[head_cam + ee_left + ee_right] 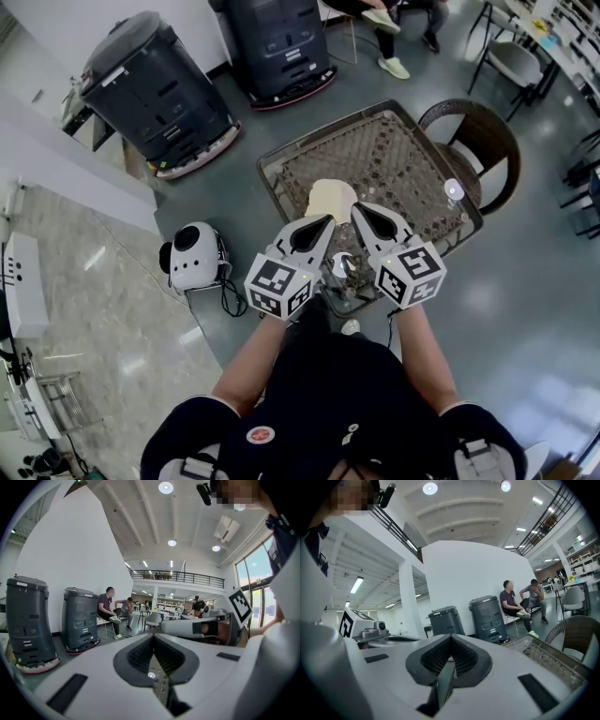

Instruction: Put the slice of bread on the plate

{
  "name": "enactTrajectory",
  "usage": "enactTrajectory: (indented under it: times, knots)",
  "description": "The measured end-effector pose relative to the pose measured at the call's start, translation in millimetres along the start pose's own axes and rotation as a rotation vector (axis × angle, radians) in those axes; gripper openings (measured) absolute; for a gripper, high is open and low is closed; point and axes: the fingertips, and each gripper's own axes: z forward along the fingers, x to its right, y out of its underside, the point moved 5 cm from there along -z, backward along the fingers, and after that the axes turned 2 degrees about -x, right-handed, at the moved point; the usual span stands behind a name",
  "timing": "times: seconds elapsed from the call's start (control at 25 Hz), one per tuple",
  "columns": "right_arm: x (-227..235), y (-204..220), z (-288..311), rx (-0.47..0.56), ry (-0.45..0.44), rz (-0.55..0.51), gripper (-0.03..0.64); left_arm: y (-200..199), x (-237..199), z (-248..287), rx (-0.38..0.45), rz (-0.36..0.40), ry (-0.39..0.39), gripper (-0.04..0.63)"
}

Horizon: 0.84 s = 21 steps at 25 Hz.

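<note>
Left gripper (322,225) and right gripper (361,213) held side by side, jaws closed.

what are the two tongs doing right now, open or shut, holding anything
left tongs: closed, holding nothing.
right tongs: closed, holding nothing.

**Your left gripper (153,638), closed and empty, aimed across the hall**
Its fingers (137,654) are pressed together with nothing between them. Your right gripper (169,626) lies close by on the right, its marker cube (241,603) showing. Two dark machines (29,620) stand along the white wall (70,550) at left, with two seated people (108,607) just past them.
</note>
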Motion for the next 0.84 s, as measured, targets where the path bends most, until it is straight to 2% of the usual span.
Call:
enactTrajectory:
  times: [0.84]
  knots:
    - [1.7,-7.1,-3.7,0.008,-0.001,-0.017,0.008,-5.4,1.5,2.4,0.009,-0.005,-0.004,0.008]
